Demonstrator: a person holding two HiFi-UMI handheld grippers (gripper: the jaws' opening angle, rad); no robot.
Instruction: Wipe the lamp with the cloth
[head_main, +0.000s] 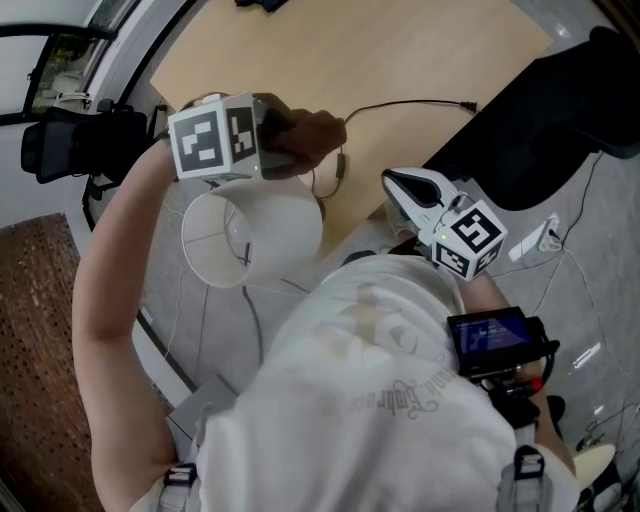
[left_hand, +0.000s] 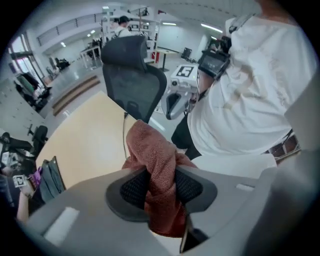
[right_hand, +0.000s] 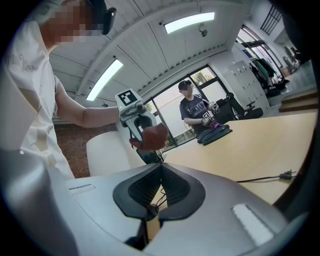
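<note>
Left gripper (left_hand: 161, 187) pinches cloth (left_hand: 152, 150) near lamp (head_main: 255, 240).

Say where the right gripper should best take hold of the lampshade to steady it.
Probably the thin rim at the open end of the lampshade, pinched edge-on from the person's side. The shade's wall is too broad and curved for the jaws, and the left gripper with the cloth sits over the far side. The right gripper, now shut, must open first.
</note>
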